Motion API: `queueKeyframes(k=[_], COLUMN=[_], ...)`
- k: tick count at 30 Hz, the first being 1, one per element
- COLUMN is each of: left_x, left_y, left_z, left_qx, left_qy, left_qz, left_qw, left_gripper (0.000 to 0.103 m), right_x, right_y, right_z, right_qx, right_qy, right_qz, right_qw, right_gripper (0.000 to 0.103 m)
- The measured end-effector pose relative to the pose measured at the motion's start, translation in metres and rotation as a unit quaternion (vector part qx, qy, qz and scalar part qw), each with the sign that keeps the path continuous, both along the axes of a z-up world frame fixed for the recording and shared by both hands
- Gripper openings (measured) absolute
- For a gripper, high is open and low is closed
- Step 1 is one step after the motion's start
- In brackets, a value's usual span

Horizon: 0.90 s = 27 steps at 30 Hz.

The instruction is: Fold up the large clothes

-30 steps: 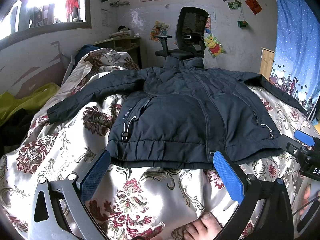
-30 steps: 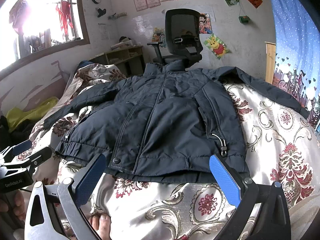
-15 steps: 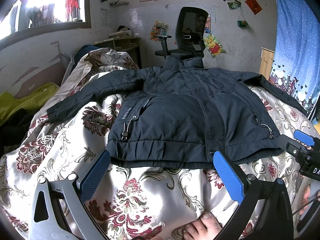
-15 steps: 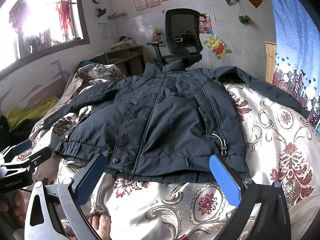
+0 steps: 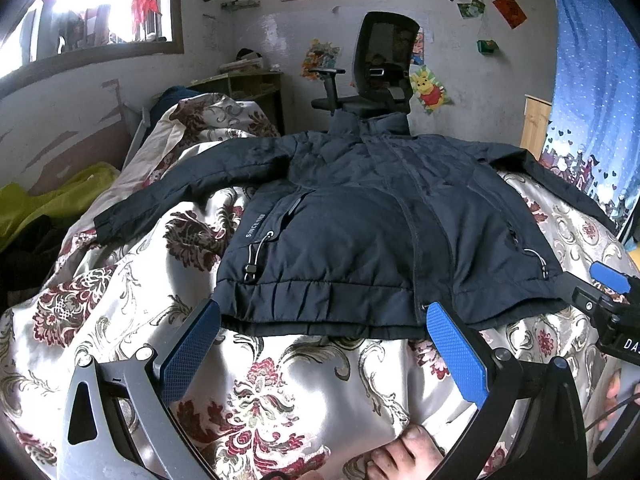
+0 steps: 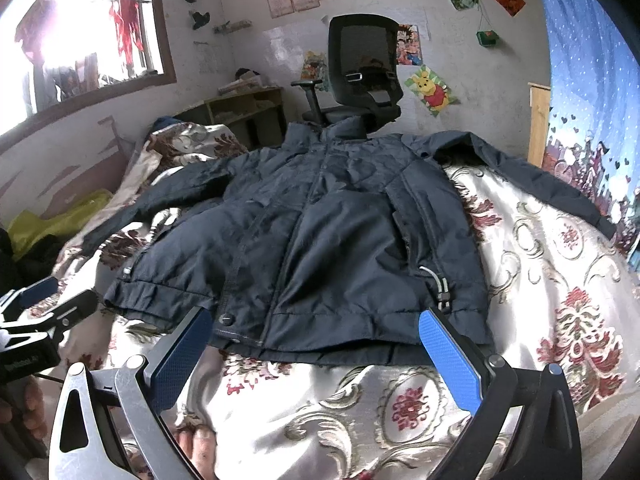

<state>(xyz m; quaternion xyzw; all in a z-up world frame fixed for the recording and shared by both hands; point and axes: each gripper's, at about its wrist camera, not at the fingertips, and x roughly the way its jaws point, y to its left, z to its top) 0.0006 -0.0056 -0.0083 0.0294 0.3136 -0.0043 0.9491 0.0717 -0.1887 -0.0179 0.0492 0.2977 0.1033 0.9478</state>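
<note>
A dark navy jacket (image 5: 352,216) lies spread flat, front up, on a bed, with both sleeves stretched out and the collar at the far end. It also shows in the right wrist view (image 6: 320,232). My left gripper (image 5: 322,322) is open and empty, just short of the jacket's hem on its left half. My right gripper (image 6: 316,330) is open and empty, just short of the hem on its right half. Each gripper shows at the edge of the other's view.
The bed has a shiny floral cover (image 5: 280,392). A black office chair (image 5: 380,72) stands beyond the collar. Green cloth (image 5: 48,204) lies at the left by the wall. A blue curtain (image 5: 596,92) hangs at the right. The person's toes (image 5: 404,456) show at the bottom.
</note>
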Motion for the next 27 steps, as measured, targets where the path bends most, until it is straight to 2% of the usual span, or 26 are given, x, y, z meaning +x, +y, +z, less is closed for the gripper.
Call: queueKeyframes(k=[4,10,16,23,27], left_x=[0.012,0.036,0.066,0.099,0.120], left_y=[0.001,0.012,0.009,0.000,-0.015], left_z=[0.003,0.020,0.050,0.086,0.100], left_qx=[0.000,-0.018,0.003,-0.005,0.016], left_qy=[0.007,0.025,0.030,0.041,0.046], left_qz=[0.008,0.015,0.008,0.012,0.006], left_qw=[0.9999,0.9994,0.9995,0.9991,0.9988], left_gripper=[0.101,0.101,0.101,0.101,0.101], right_x=[0.014,0.035,0.055,0.081,0.097], right_y=[0.003,-0.011,-0.030,-0.052,-0.067], right_z=[0.003,0.019,0.037,0.047,0.048], right_qx=[-0.039,-0.064,-0.068,-0.096,-0.099], right_qy=[0.010,-0.001,-0.014,-0.022,-0.019], right_qz=[-0.010,-0.017,-0.029,-0.049,-0.061], right_qw=[0.999,0.998,0.997,0.994,0.993], right_gripper=[0.103,0.103,0.103,0.103,0.103])
